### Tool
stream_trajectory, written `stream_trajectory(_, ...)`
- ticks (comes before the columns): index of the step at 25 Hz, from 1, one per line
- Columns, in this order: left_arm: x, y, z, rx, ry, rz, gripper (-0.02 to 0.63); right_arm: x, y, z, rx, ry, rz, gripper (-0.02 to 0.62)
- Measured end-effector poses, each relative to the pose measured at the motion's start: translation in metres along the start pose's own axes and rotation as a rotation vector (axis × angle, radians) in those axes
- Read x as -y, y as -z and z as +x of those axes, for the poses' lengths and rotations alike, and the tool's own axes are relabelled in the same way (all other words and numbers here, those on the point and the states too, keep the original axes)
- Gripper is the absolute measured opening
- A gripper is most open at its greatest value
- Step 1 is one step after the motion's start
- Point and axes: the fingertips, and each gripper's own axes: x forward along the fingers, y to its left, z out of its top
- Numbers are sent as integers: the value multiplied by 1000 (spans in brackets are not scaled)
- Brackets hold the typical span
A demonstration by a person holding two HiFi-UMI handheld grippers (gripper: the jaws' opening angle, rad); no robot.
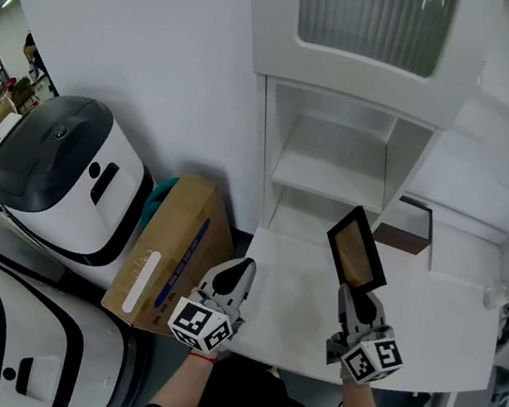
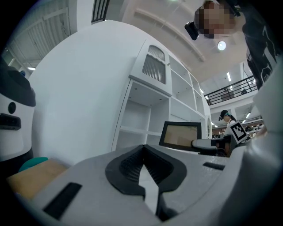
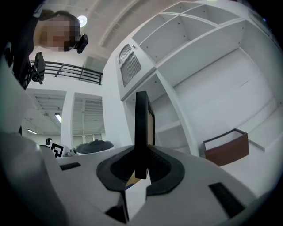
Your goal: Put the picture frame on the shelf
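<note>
A black picture frame [image 1: 357, 248] with a tan inside stands tilted above the white counter [image 1: 289, 322], its lower edge gripped. My right gripper [image 1: 357, 297] is shut on it; in the right gripper view the frame [image 3: 141, 123] rises edge-on from between the jaws of the right gripper [image 3: 140, 165]. The white shelf unit [image 1: 330, 176] stands just behind, its open compartments bare. My left gripper [image 1: 242, 270] hovers at the counter's left front corner, jaws together with nothing between them. In the left gripper view the left gripper [image 2: 143, 152] faces the shelf, with the frame [image 2: 180, 134] to the right.
A brown open box [image 1: 404, 232] sits on the counter right of the frame, also seen as the brown box [image 3: 225, 148]. A cardboard box [image 1: 171, 252] leans on the floor at the left. Two white and black machines [image 1: 56, 168] stand beyond it.
</note>
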Motion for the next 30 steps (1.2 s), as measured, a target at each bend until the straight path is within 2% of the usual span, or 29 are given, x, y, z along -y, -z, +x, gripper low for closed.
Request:
stream_trajectory(10, 6, 1, 37, -7, 99, -11, 6, 2, -36, 14, 93, 23, -15, 49)
stream_trajectory(24, -4, 0, 102, -42, 277, -26, 6, 29, -65, 55, 152, 186, -46, 49)
stream_trajectory(30, -15, 1, 118, -54, 312, -33, 6, 40, -70, 77, 162, 241, -71, 49)
